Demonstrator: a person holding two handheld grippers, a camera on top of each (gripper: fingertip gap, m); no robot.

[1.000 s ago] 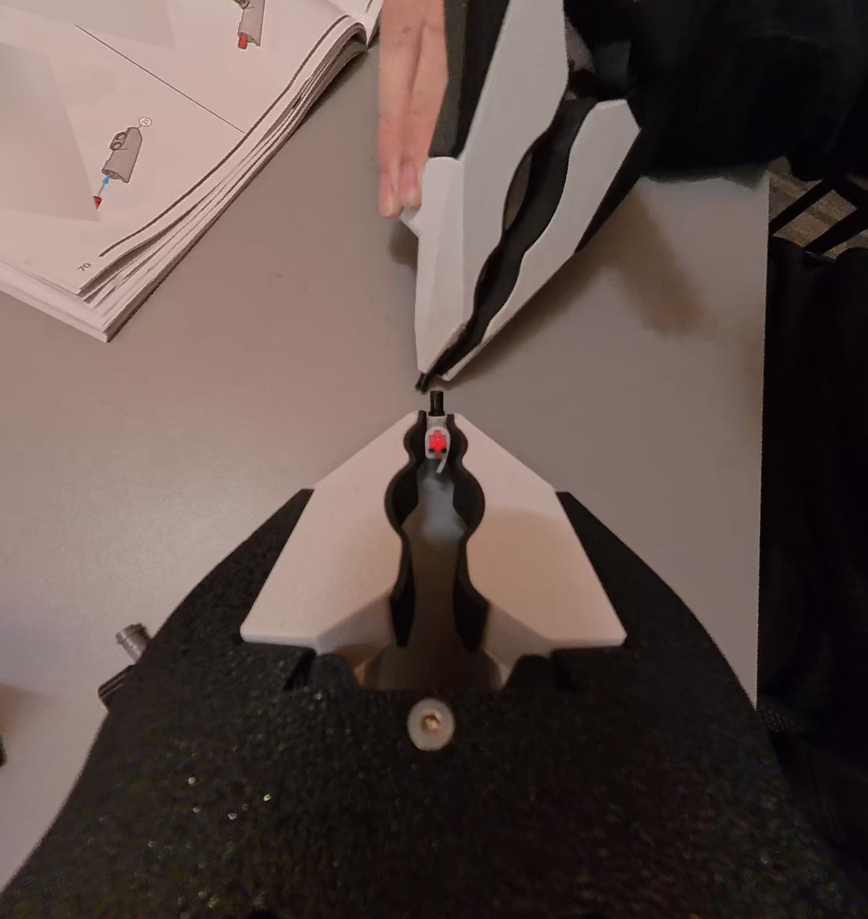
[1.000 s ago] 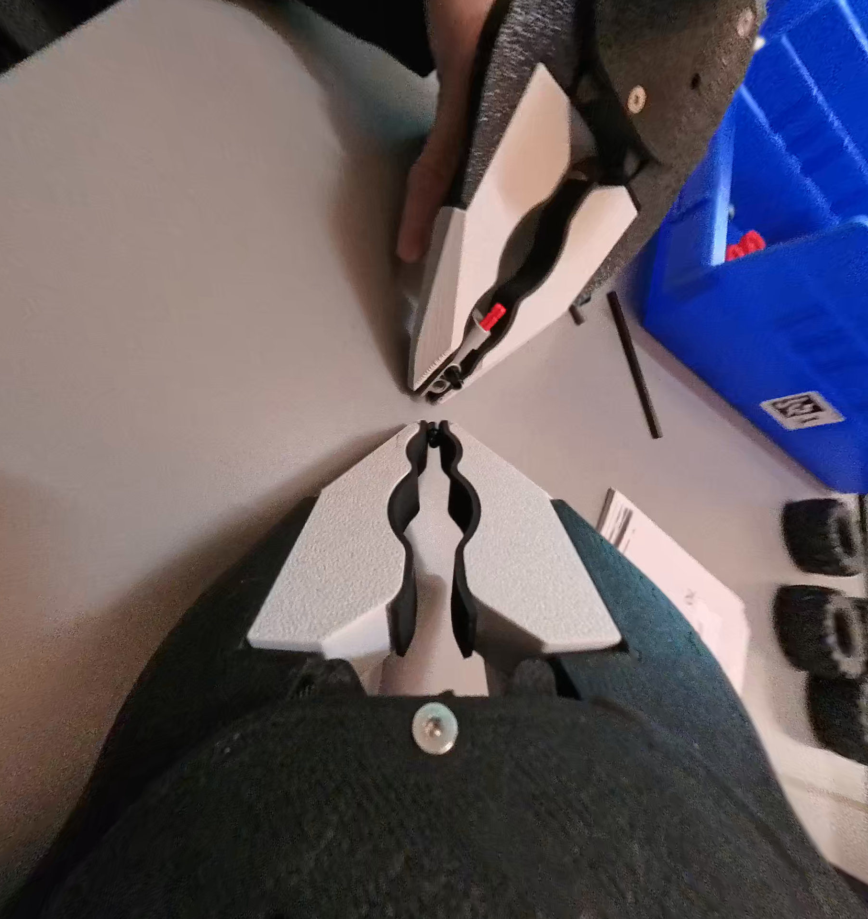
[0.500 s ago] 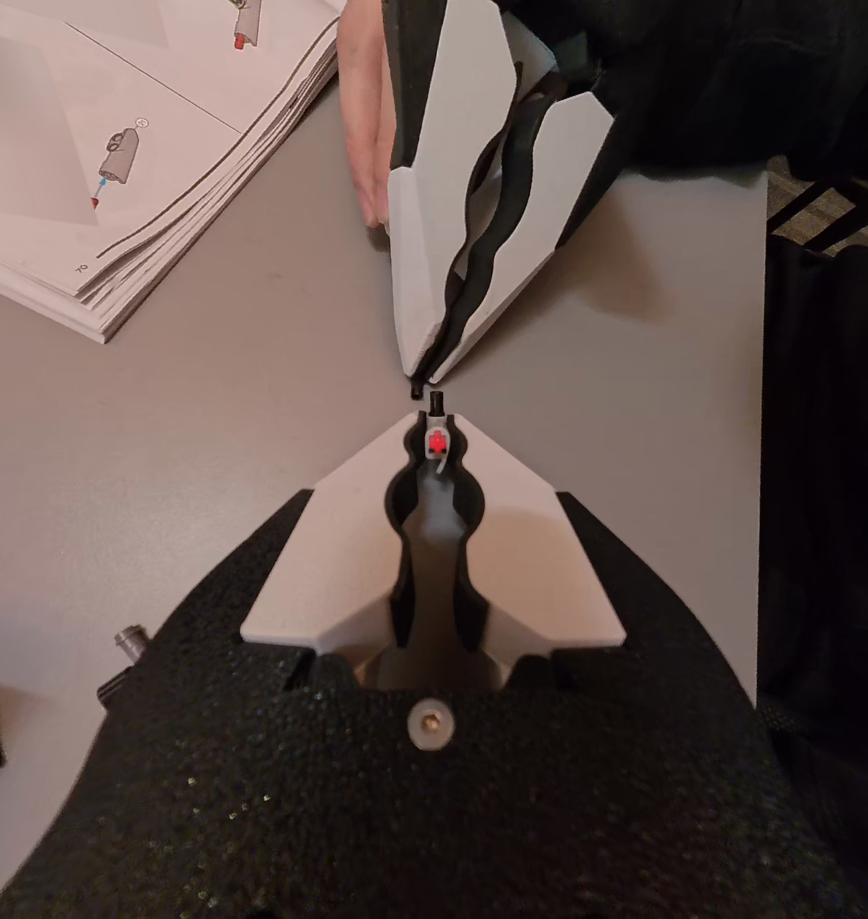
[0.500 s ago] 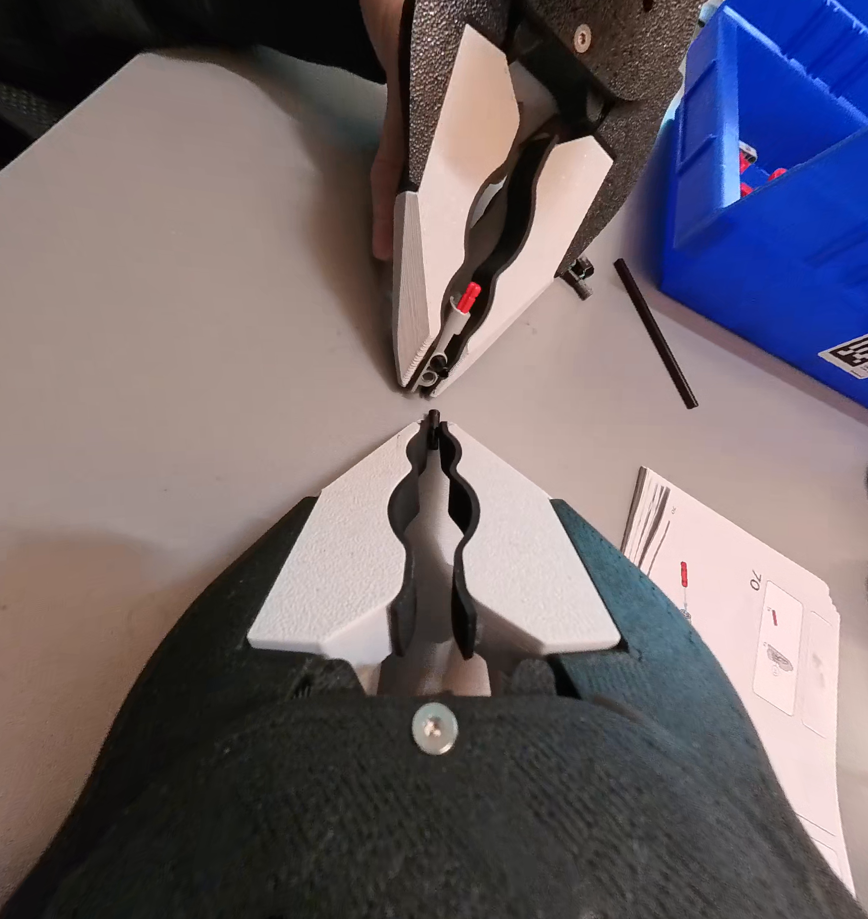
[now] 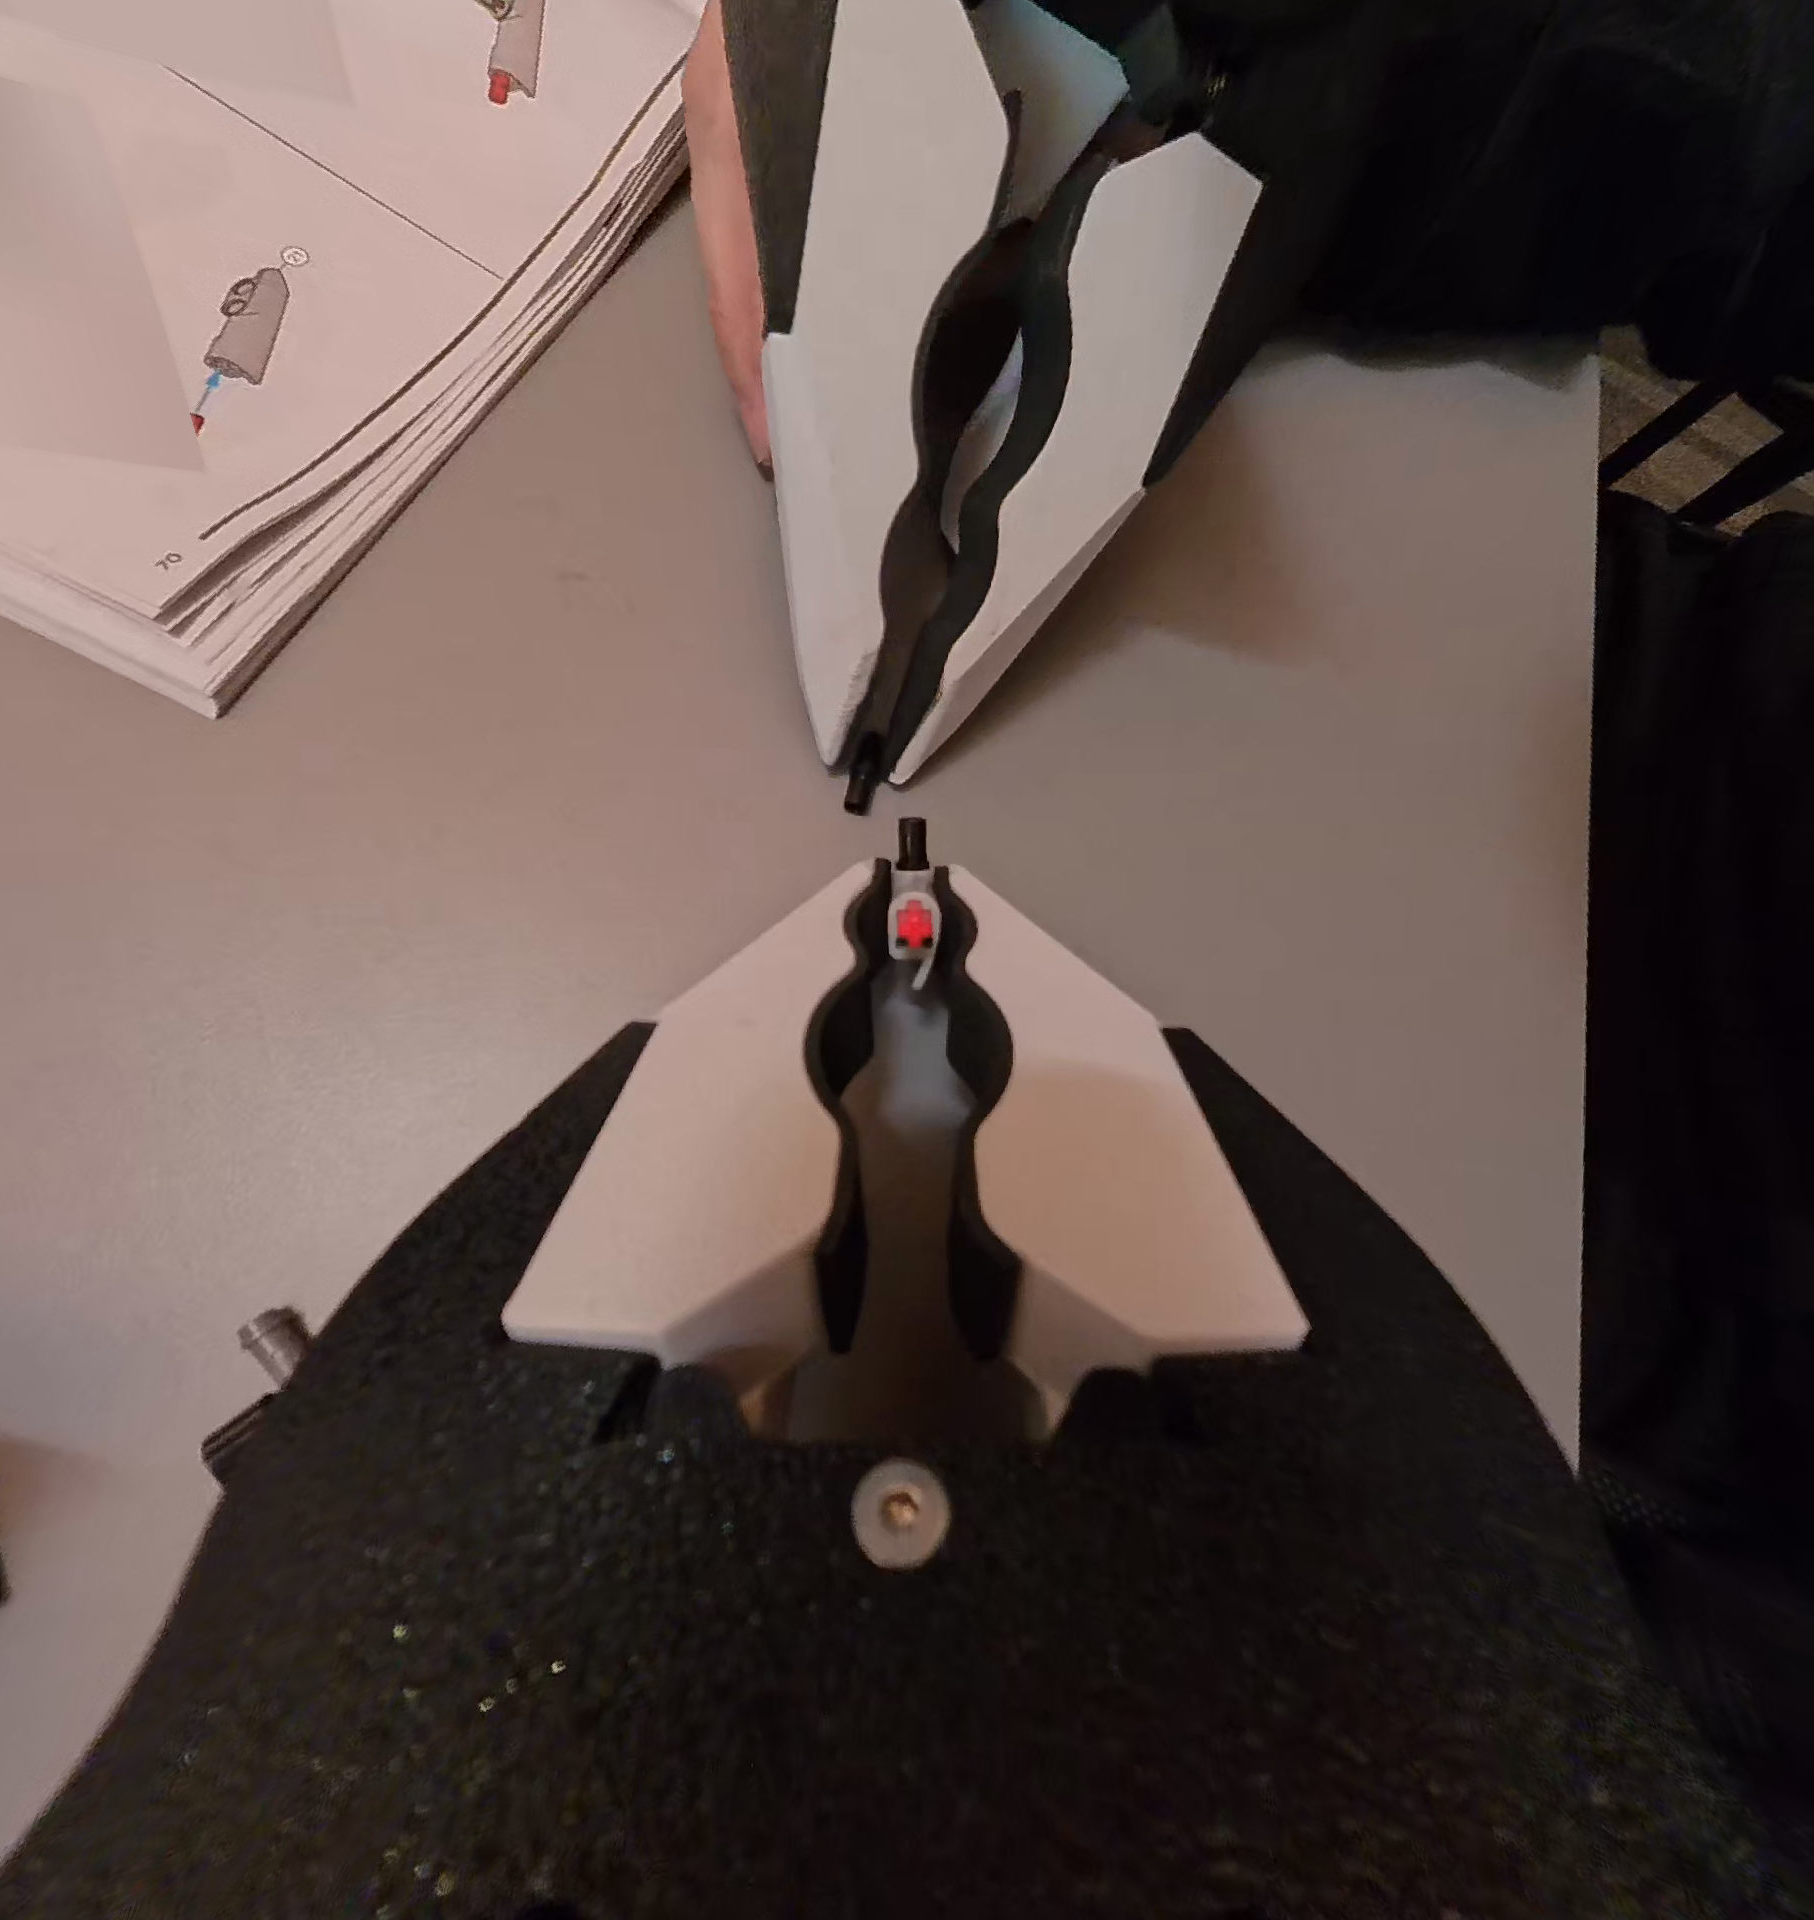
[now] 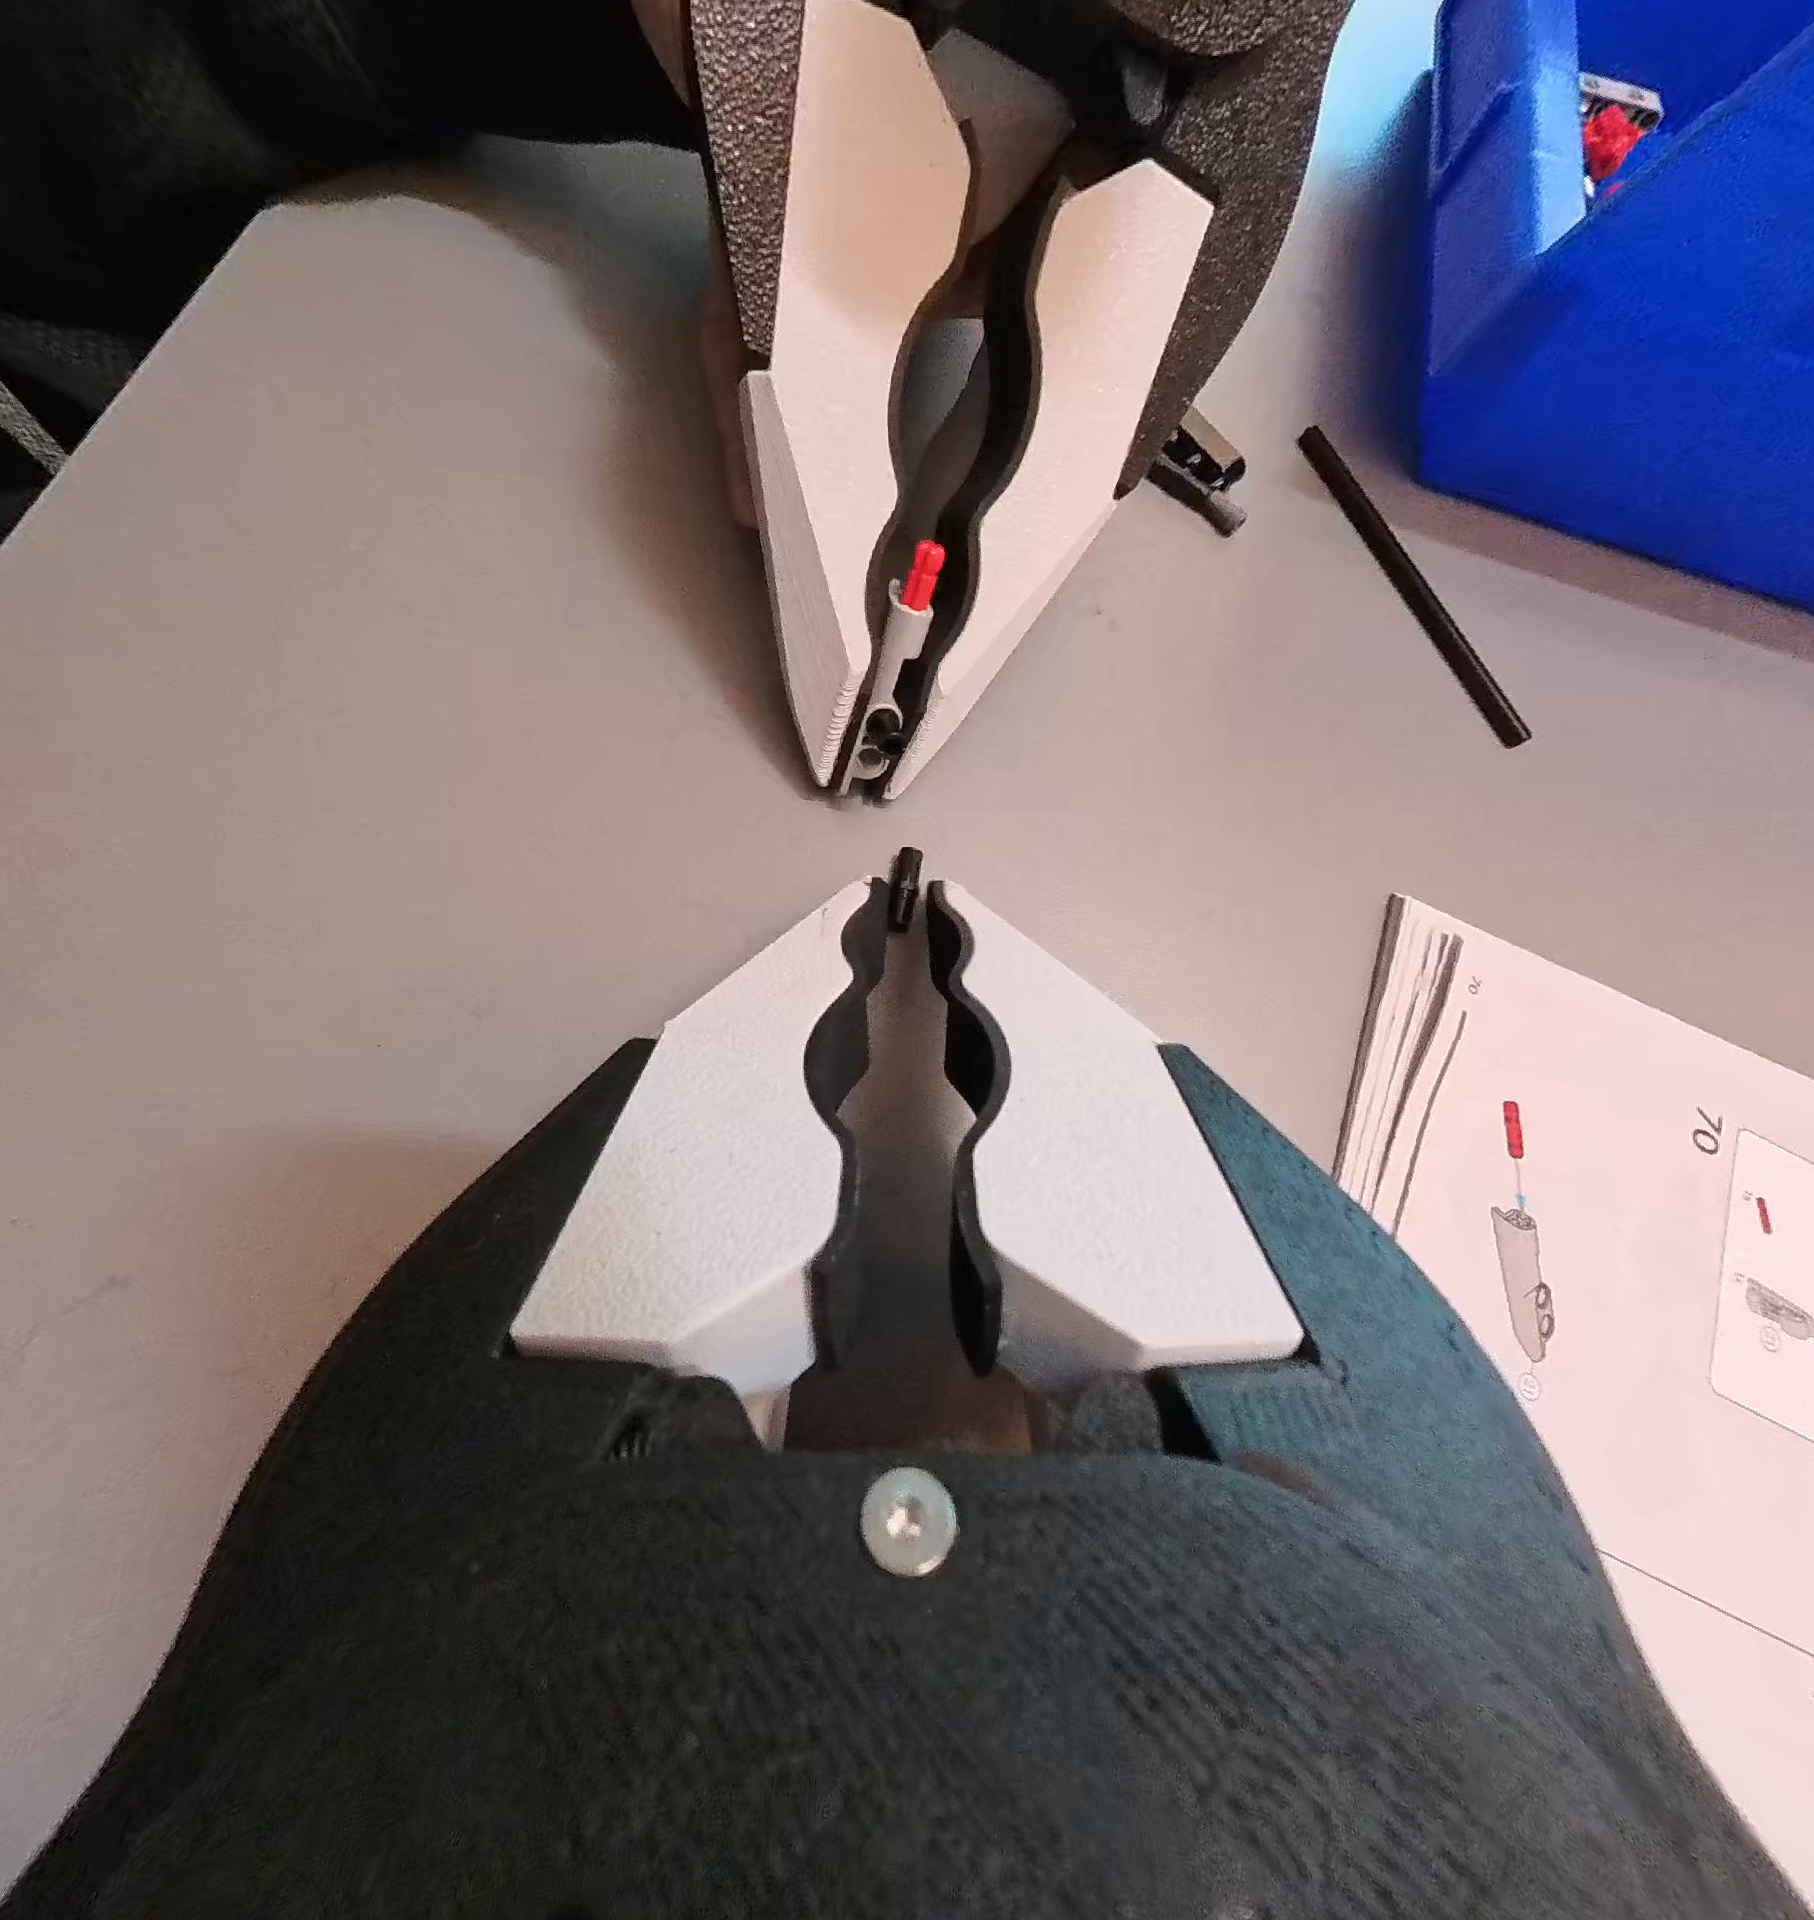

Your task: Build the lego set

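Note:
My left gripper [image 5: 913, 883] is shut on a small grey lego piece [image 5: 913, 925] with a red axle in its near end and a black pin [image 5: 913, 840] sticking out of its front. In the right wrist view this grey piece [image 6: 903, 634] sits between the left gripper's fingertips [image 6: 870, 774], its end holes facing me. My right gripper [image 6: 903, 894] is shut on a short black pin [image 6: 903, 878]. In the left wrist view the right gripper [image 5: 867, 764] comes from above with its pin [image 5: 858, 790] a small gap from the grey piece, slightly left of it.
An open instruction booklet [image 5: 259, 312] lies on the grey table, also in the right wrist view [image 6: 1661, 1247]. A blue bin [image 6: 1661, 343] with parts stands at the far right, with a long black axle [image 6: 1412, 587] and a small dark part [image 6: 1199, 473] before it. The table edge [image 5: 1594, 831] is right. The grippers are tip to tip, or close to it.
The right gripper has swung round to face the left gripper more squarely, tip to tip. The left gripper has held still with the grey piece.

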